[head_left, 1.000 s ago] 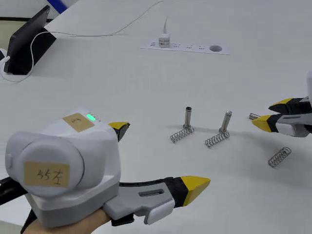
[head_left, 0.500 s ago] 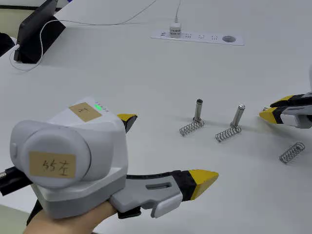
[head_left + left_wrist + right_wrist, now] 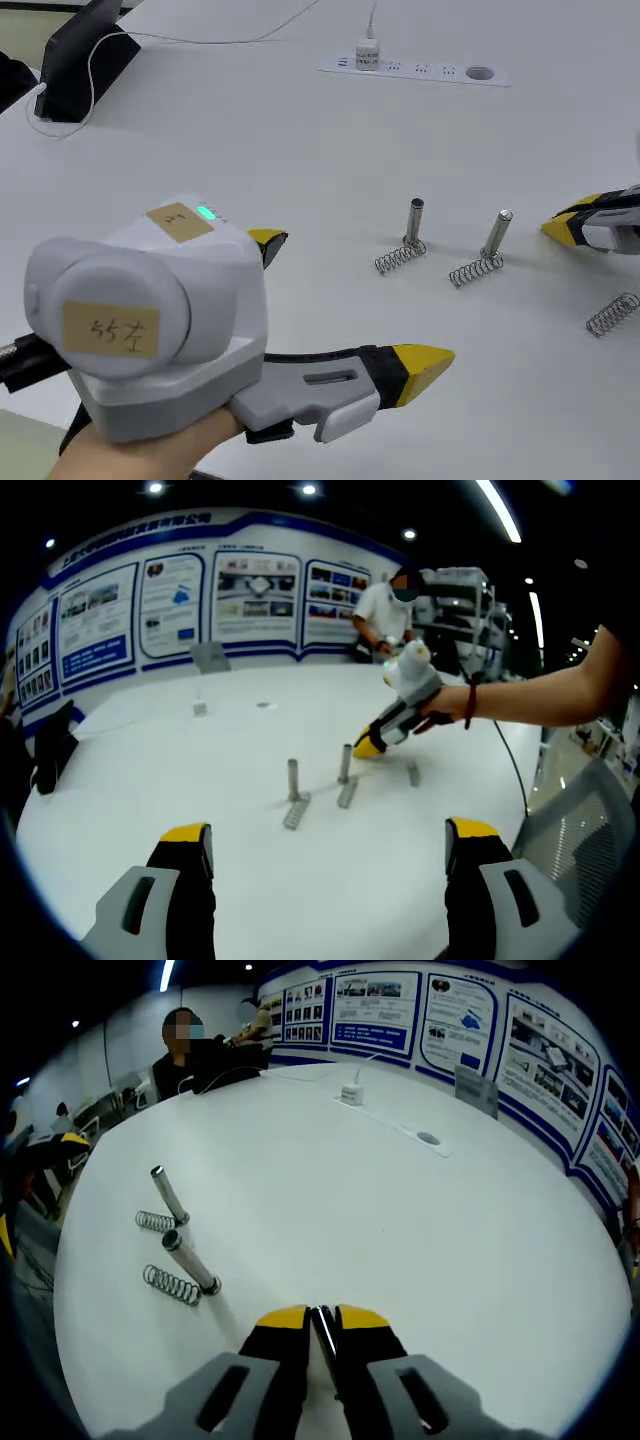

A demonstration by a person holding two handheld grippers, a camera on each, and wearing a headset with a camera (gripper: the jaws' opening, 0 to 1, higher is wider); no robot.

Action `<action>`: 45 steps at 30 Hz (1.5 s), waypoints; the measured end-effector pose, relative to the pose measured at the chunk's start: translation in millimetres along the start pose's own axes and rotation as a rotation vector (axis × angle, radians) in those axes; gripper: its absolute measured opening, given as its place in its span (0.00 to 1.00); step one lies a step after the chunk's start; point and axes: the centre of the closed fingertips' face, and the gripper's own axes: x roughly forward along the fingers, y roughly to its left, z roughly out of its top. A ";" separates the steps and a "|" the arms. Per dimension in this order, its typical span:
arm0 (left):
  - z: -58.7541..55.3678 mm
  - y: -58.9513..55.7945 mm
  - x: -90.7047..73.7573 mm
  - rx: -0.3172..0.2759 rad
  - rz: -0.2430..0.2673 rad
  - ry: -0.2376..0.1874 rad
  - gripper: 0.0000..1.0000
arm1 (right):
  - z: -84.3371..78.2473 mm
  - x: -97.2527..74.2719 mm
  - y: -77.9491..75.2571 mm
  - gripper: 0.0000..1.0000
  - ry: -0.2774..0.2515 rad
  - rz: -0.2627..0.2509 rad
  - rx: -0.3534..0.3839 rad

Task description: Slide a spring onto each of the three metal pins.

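- Springs lie flat on the table [image 3: 250, 130], none threaded yet. The first spring [image 3: 400, 257] touches the foot of the left pin [image 3: 414, 218]. The second spring [image 3: 476, 269] lies just beside, under the leaning second pin [image 3: 497, 232]. The third spring [image 3: 612, 313] is well apart from the left pin.
- The right gripper [image 3: 555, 228], beyond the second pin from the left pin, is pinched on what I take for the third pin [image 3: 322, 1332], a thin metal sliver. The left gripper [image 3: 345, 300] gapes wide, empty.
- The risk, I'd say: the pins seem merely stood there, so a nudge topples them, and a squeezed spring may pop free.
- The right gripper view looks down the jaws at that sliver, while the side-on head view leaves the hold unclear.
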 end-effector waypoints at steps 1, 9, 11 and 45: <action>-0.1 0.0 0.0 0.001 0.000 0.001 0.98 | 0.0 0.3 -0.3 0.11 0.001 0.003 0.004; 0.3 -0.2 -0.2 0.006 -0.001 0.001 0.98 | -0.9 1.8 -3.6 0.09 0.010 0.021 0.095; 0.6 -0.3 -0.3 0.005 -0.001 -0.001 0.98 | -1.7 1.5 -3.7 0.09 0.015 0.018 0.102; 4.0 -3.8 -0.6 0.053 -0.007 -0.007 0.97 | 3.8 -64.4 5.1 0.08 -0.063 -0.041 0.175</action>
